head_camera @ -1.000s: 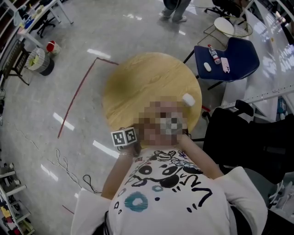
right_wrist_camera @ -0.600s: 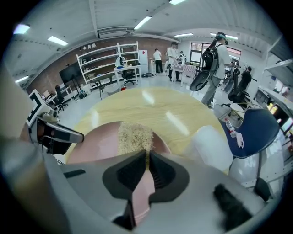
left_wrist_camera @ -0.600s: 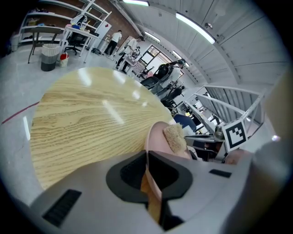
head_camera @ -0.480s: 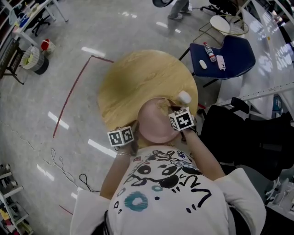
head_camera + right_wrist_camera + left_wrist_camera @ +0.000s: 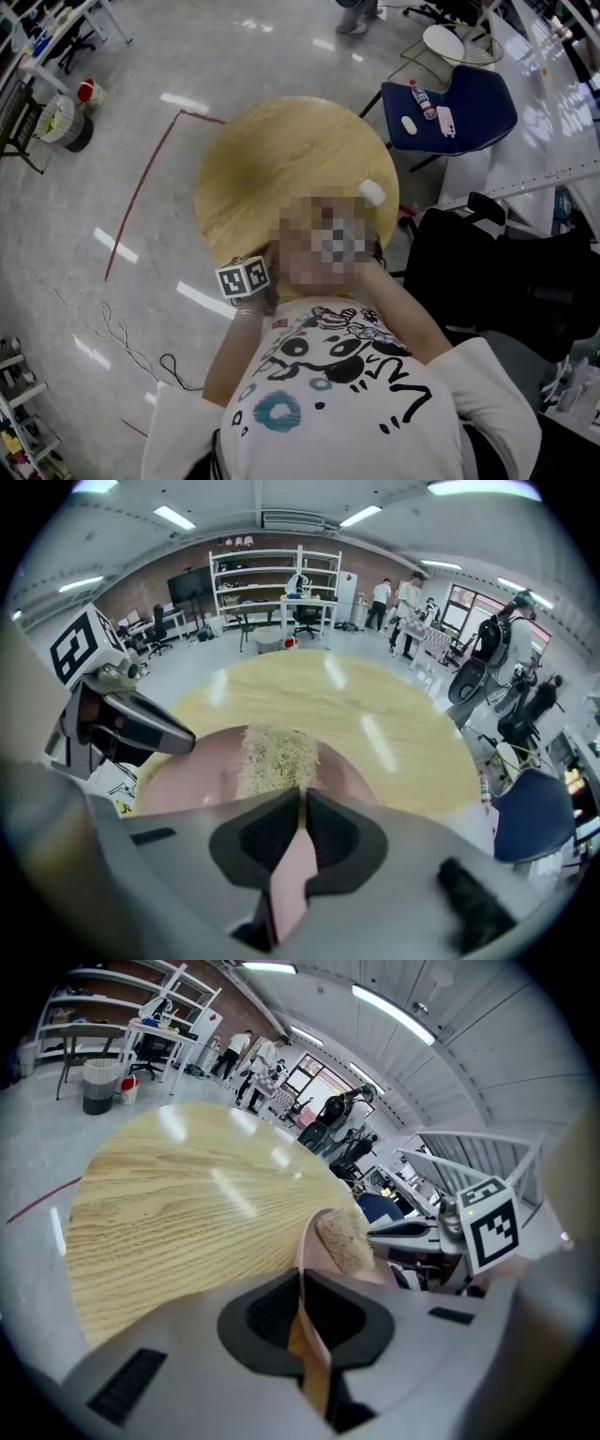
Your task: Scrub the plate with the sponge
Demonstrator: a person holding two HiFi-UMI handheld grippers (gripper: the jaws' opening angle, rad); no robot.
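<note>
The left gripper view shows a pink plate (image 5: 309,1241) standing edge-on, with my left gripper (image 5: 302,1288) shut on its rim. In the right gripper view, my right gripper (image 5: 303,803) is shut on a tan fibrous sponge (image 5: 277,757). The sponge lies flat against the plate's face (image 5: 187,771). Both grippers are at the near edge of the round wooden table (image 5: 272,159). In the head view only the left gripper's marker cube (image 5: 244,278) shows. A mosaic patch hides the plate, the sponge and the right gripper there.
A small white object (image 5: 372,192) lies near the table's right edge. To the right stands a blue chair (image 5: 459,108) with a bottle and small items on it, and a black seat (image 5: 506,272) is close by. A red tape line (image 5: 141,197) runs across the floor on the left.
Half a second ago the plate and the right gripper's cube showed at the near table edge; a mosaic patch now covers them. The left gripper's cube has barely moved.
</note>
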